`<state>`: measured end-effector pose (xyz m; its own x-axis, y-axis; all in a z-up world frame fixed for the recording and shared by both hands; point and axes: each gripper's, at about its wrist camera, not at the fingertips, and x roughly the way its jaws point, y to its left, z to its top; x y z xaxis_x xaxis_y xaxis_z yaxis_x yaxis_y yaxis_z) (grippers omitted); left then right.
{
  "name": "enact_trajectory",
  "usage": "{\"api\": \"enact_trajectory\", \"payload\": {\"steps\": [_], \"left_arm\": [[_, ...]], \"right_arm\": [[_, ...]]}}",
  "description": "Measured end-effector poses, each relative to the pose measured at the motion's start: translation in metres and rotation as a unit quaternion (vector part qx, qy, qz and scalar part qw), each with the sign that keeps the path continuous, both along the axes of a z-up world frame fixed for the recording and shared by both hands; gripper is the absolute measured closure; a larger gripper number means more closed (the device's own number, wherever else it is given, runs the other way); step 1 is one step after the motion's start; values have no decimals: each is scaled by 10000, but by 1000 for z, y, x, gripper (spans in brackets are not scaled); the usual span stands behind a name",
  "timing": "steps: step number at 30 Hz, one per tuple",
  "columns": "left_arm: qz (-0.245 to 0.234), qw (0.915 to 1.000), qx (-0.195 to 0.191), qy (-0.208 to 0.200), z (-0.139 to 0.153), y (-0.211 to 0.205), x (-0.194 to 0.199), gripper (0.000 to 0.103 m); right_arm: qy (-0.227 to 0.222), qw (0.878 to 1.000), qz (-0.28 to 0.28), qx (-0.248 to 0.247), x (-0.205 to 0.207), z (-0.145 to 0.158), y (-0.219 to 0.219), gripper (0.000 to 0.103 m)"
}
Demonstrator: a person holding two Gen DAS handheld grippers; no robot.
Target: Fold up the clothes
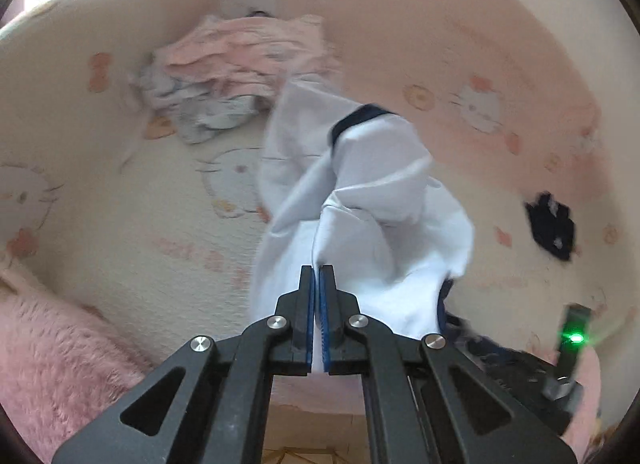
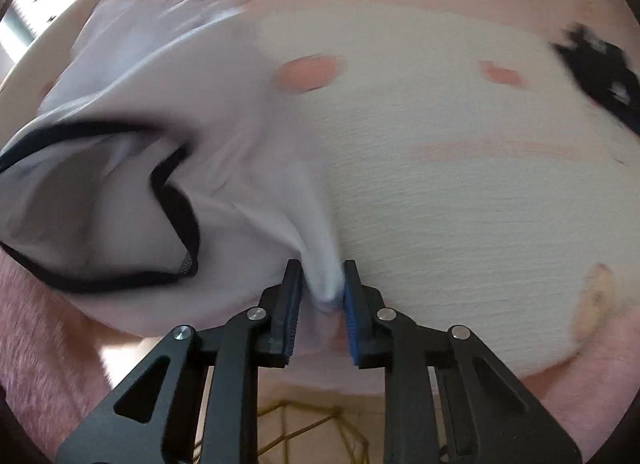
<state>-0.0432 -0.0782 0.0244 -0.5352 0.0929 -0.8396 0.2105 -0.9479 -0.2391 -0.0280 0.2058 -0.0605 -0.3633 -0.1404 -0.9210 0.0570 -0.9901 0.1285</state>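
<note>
Left gripper (image 1: 317, 270) first: its 2 blue-padded jaws are pressed together low in the centre of the left wrist view, with a thin fold of the white cotton shirt with navy trim (image 1: 352, 191) pinched between them. The cloth rises from the pads and drapes away toward the middle of the frame, its dark collar band showing near the top. That looks like a hem or edge grip, taken so the shirt can be lifted and spread.

Over to the right gripper (image 2: 322, 284), low centre in the right wrist view: its jaws stand a little apart but are clamped on a thicker bunched ridge of the same shirt (image 2: 168, 131). The neck opening with its navy edging gapes at the left of that frame. With 2 separate holds, the likely aim is to stretch the shirt flat before any fold; it is still crumpled, so folding of this piece has barely begun.

Outward now. The shirt hangs over a cream bedsheet printed with pink bows and cartoon cats (image 1: 120, 199). In the upper centre-left of the left wrist view sits a pile of pink and grey patterned clothes (image 1: 236, 71). A small dark navy item (image 1: 550, 225) lies at the right, apart from the shirt. A fluffy pink blanket (image 1: 52, 348) fills the lower left corner. Bright window light shows at the upper left.
</note>
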Motion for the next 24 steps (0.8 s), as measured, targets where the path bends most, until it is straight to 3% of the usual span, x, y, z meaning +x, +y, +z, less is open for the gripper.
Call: {"api": "enact_trajectory", "payload": {"steps": [3, 5, 6, 8, 9, 11, 12, 13, 16, 20, 21, 22, 24], "left_arm": [[623, 9975, -242, -232, -8, -19, 1, 100], [630, 9973, -263, -282, -8, -26, 5, 100], [520, 9983, -135, -246, -6, -27, 8, 99], [317, 9994, 26, -99, 3, -26, 13, 97], [197, 9998, 58, -13, 8, -24, 15, 94], [-115, 9997, 107, 208, 19, -19, 20, 75], [-259, 9991, 165, 305, 23, -15, 22, 54], [-416, 9980, 239, 420, 27, -11, 24, 48], [-812, 9949, 270, 543, 30, 6, 24, 47], [-1133, 9927, -410, 25, 1, 35, 2, 51], [-1012, 9925, -671, -110, -5, 37, 0, 71], [-890, 9914, -932, -244, -11, 39, -3, 78], [-547, 9913, -1171, -246, -10, 33, -3, 78]], "right_arm": [[191, 9963, -604, 585, -6, 9, 28, 88], [212, 9946, -981, 265, -7, 16, 50, 86], [233, 9936, -1097, -149, -5, 19, 59, 85], [310, 9887, -1122, -947, -2, 27, 65, 68], [368, 9866, -1005, -1231, -2, 32, 60, 53], [460, 9851, -529, -1569, 4, 41, 45, 49], [447, 9851, -273, -1635, 3, 42, 27, 43], [419, 9850, -16, -1676, 1, 44, 8, 39], [307, 9884, 605, -1357, -3, 39, -40, 35], [163, 9925, 854, -859, -9, 19, -64, 35], [88, 9931, 902, -749, -8, 14, -60, 36], [12, 9934, 951, -639, -8, 8, -57, 52], [31, 9952, 977, -75, -3, 0, -51, 69]]}}
